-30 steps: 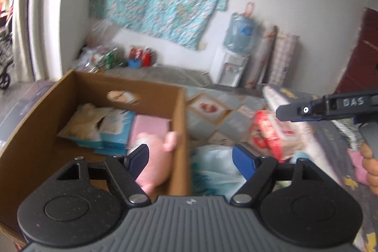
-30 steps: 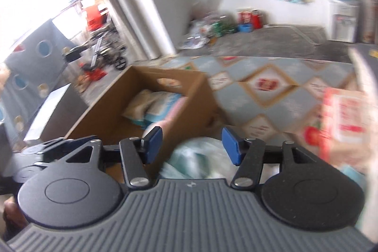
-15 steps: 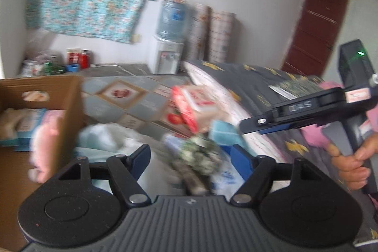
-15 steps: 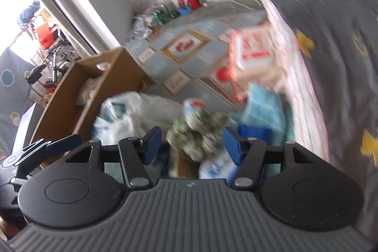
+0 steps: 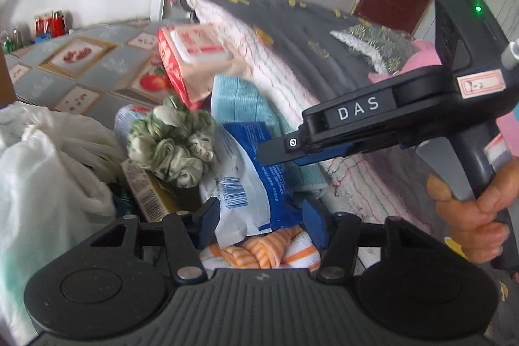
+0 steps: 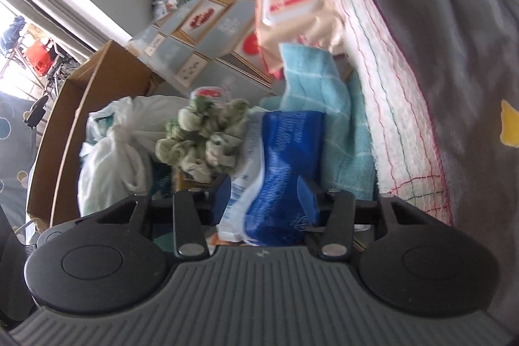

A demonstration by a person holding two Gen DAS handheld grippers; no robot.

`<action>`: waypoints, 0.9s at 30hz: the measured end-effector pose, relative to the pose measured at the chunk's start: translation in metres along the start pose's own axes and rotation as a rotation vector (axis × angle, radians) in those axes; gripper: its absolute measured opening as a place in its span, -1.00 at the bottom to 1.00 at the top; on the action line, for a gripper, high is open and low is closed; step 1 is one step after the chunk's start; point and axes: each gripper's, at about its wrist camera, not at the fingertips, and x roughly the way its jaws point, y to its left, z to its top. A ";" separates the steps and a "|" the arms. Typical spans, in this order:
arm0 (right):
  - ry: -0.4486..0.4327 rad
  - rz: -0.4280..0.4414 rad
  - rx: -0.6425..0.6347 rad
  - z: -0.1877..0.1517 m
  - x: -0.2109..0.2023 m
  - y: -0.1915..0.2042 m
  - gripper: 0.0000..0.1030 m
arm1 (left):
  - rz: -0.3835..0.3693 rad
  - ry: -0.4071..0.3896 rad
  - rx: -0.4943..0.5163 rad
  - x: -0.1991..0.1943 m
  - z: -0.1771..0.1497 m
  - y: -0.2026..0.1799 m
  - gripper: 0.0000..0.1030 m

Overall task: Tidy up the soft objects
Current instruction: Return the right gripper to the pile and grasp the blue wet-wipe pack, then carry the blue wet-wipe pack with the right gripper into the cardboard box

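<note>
Pile of soft stuff on the floor against the bed [image 6: 421, 60], cardboard box [image 6: 81, 106] at 9 o'clock of the pile in the right wrist view; next pick by my read is the blue-and-white plastic pack [image 6: 279, 164], lying top of the pile, centre frame

Right gripper [image 6: 264, 200]: fingers have just been closing, pack sits between them; blue pads look right at its sides but blur hides whether they actually press, so I don't count it as gripped; left gripper [image 5: 262, 218]: also been closing, half open, the white end of the same pack [image 5: 240, 184] and an orange-striped cloth [image 5: 269, 252] in the gap, neither pinched

Handling, judged: pack is light, squashy, film wrap is slick and crinkles; it will sag either side of a narrow pinch; take it across the short width near the middle, not by the flat sealed edge, which would slide out; squeeze firmly, contents give

Neighbours: green-white bunched cloth [image 5: 172, 145] touching the pack at 10 o'clock in the left view, limp, may drag along; light blue towel [image 6: 324, 106] under and behind at 1 o'clock, heavier, floppy; white tied bag [image 6: 120, 145] at 9 o'clock, loose; red-and-white wipes pack [image 5: 191, 57] at 12 o'clock leaning on the bed, stiffer lid on top

Risk: both grippers crowd one item; person's hand [image 5: 467, 216] on the right handle is close at 3 o'clock
</note>
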 end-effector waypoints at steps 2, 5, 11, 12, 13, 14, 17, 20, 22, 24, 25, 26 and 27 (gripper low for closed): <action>0.016 -0.001 0.013 0.003 0.007 -0.004 -0.13 | 0.010 0.032 -0.008 0.010 0.003 -0.001 0.37; 0.037 -0.008 0.026 0.007 0.016 -0.009 -0.12 | 0.019 0.075 -0.020 0.023 0.009 0.000 0.43; 0.071 -0.004 0.031 0.015 0.032 -0.013 -0.12 | 0.057 0.131 -0.052 0.045 0.017 0.005 0.47; 0.078 -0.005 0.031 0.016 0.035 -0.013 -0.11 | 0.061 0.139 -0.056 0.048 0.018 0.006 0.49; 0.083 -0.003 0.032 0.016 0.038 -0.014 -0.10 | 0.054 0.147 -0.064 0.051 0.019 0.008 0.51; 0.083 0.001 0.034 0.017 0.040 -0.014 -0.10 | 0.053 0.152 -0.071 0.054 0.019 0.009 0.52; 0.075 0.006 0.034 0.018 0.043 -0.014 -0.11 | 0.070 0.146 -0.060 0.057 0.019 0.008 0.54; 0.063 0.016 0.048 0.018 0.043 -0.015 -0.15 | 0.077 0.142 -0.060 0.059 0.021 0.009 0.51; 0.056 0.017 0.055 0.018 0.040 -0.015 -0.18 | 0.078 0.137 -0.061 0.057 0.022 0.009 0.45; 0.050 0.018 0.058 0.018 0.037 -0.014 -0.19 | 0.082 0.129 -0.069 0.054 0.023 0.010 0.40; 0.045 0.019 0.059 0.019 0.034 -0.013 -0.19 | 0.079 0.124 -0.074 0.052 0.023 0.010 0.39; 0.039 0.022 0.060 0.019 0.031 -0.011 -0.19 | 0.075 0.118 -0.080 0.049 0.024 0.010 0.38; 0.031 0.025 0.061 0.019 0.027 -0.010 -0.19 | 0.070 0.110 -0.087 0.045 0.025 0.010 0.38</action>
